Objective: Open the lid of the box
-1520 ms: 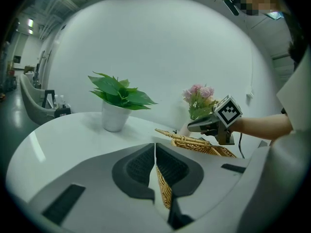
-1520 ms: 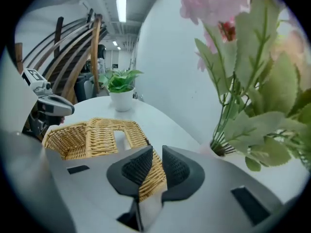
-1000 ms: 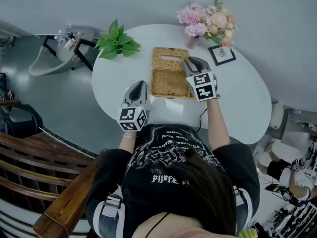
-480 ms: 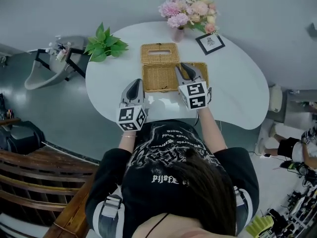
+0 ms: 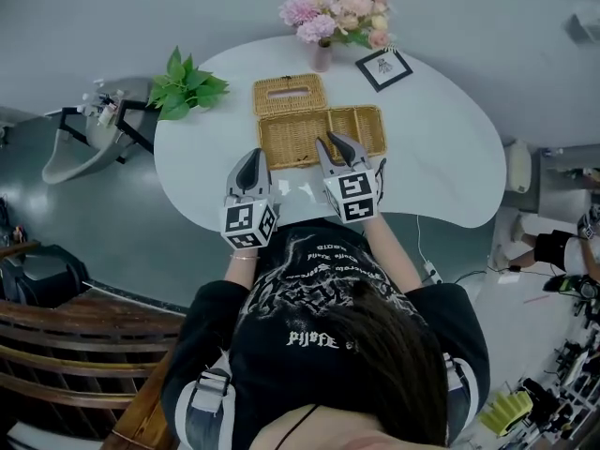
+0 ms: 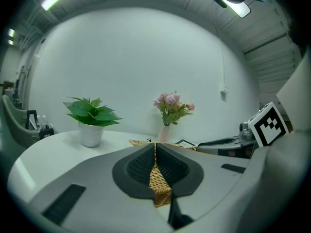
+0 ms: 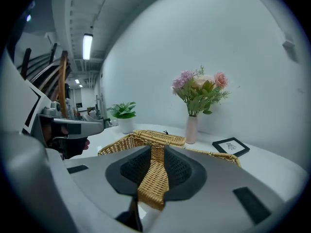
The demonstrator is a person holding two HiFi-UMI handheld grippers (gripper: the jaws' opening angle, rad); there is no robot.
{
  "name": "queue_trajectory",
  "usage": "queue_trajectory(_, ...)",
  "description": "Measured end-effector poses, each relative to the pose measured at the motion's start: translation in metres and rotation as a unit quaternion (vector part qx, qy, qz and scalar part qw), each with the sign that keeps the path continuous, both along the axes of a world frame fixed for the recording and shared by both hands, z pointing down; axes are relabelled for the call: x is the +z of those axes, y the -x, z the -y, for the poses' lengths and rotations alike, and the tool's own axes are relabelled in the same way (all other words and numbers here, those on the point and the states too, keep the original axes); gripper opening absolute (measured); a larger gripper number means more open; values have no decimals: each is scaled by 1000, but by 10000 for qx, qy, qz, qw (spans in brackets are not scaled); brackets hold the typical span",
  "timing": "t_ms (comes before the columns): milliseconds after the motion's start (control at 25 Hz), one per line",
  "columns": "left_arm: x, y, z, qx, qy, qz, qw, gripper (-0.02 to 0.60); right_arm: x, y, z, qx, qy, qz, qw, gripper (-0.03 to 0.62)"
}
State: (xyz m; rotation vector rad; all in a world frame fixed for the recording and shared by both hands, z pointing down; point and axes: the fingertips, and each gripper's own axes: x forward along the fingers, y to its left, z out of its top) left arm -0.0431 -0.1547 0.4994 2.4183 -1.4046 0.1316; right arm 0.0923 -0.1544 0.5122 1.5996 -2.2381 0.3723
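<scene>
Shut tight at the tips, the left gripper [image 5: 255, 156] holds nothing. It hangs over the near edge of the white table [image 5: 441, 157], just by the front left corner of the box [image 5: 292, 141]. In its own view a thin bit of brown weave shows low down between its black pads [image 6: 133, 166], where they curve apart.

The right gripper [image 5: 337, 142] has its jaws a little way apart, with a narrow gap. It is over the middle of the box's front wall. The weave of the box fills that gap in its own view, and I cannot tell if the jaws touch it.

The box is a long brown woven basket. It sits in the middle of the table and it is open, so you can look down into it. The lid [image 5: 287, 95], with a slot in it, lies flat behind the left half of the box and touches it.

A green plant [image 5: 186, 87] in a white pot stands at the left end of the table. A vase of pink flowers [image 5: 328, 12] and a small black picture frame [image 5: 382, 68] stand at the far edge, near the box.
</scene>
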Motion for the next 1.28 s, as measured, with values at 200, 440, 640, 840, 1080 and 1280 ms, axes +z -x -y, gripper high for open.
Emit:
queue_trajectory(200,1,-4,-8,51,-8,10,10000,25,4,5,-13,7,30,135,9999,103)
queue_trajectory(440,2,-6,-15,51,-35,53,10000,25,10,6,-23,58,25,219,9997,101)
queue_trajectory(640,2,-5,-19,9,-47,73,10000,25,15,7,-28,116,58,90,9999,40)
queue_trajectory(840,4,-5,-20,10,-39,162,9999,25,12,5,-28,174,-35,92,9998,26)
queue_trajectory(1080,6,-7,-22,44,13,186,9998,25,5,7,-28,111,-252,44,9996,26)
queue_trajectory(1280,6,-10,-21,69,5,204,9998,25,3,8,-26,108,-270,128,9995,26)
